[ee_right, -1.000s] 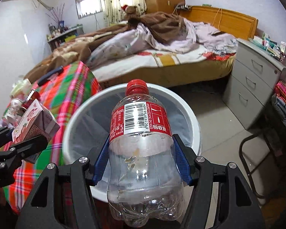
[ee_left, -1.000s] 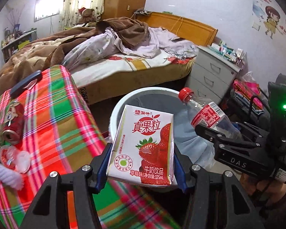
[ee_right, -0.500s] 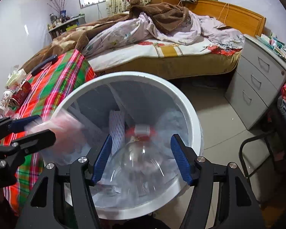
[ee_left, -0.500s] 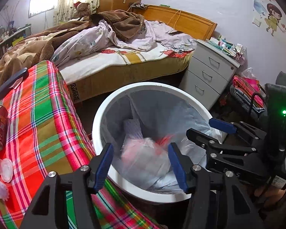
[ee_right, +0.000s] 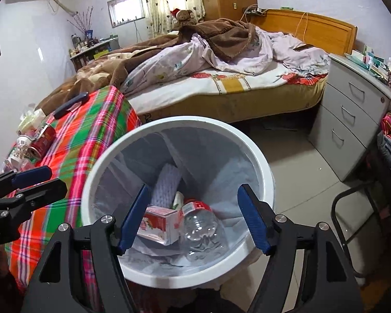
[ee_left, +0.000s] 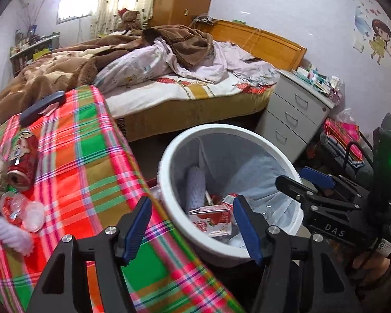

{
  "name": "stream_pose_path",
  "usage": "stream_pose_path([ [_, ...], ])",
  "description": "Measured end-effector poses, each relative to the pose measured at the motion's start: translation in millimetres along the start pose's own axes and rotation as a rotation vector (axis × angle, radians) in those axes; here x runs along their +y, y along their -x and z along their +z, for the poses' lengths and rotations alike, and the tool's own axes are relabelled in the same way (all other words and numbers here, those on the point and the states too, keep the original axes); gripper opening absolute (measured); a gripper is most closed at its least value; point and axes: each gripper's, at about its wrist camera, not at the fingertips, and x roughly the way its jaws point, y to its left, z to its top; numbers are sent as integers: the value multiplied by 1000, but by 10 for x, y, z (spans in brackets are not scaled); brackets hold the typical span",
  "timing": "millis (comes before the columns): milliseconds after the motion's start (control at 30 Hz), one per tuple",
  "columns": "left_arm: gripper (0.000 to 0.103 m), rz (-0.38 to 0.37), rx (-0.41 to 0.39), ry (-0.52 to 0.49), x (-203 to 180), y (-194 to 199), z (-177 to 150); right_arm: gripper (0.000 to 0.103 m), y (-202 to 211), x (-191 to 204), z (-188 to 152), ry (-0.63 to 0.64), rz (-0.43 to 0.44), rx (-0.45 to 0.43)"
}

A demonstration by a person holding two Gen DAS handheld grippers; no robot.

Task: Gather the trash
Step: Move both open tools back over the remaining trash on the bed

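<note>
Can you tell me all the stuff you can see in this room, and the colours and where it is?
bin: 1, white, grey liner, on the floor beside the cloth
milk carton: 1, red and white, lying in the bin
plastic bottle: 1, clear, red label, in the bin beside the carton
knitted thing: 1, pale lilac, in the bin
checked cloth: 1, red, green and orange, left of the bin
drink can: 1, red, lying on the cloth
bed: 1, wooden headboard, brown blanket, behind the bin
teddy bear: 1, brown, red hat, behind the bed
drawers: 1, grey, right of the bed
left gripper: 1, black, blue pads, empty
right gripper: 1, black, blue pads, empty, above the bin
</note>
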Motion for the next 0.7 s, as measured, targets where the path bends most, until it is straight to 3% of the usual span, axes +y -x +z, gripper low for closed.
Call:
stream_pose_path([
  [700, 64, 170, -101, 147, 1067, 782, -361, 72, 88, 930, 24, 121, 129, -68],
])
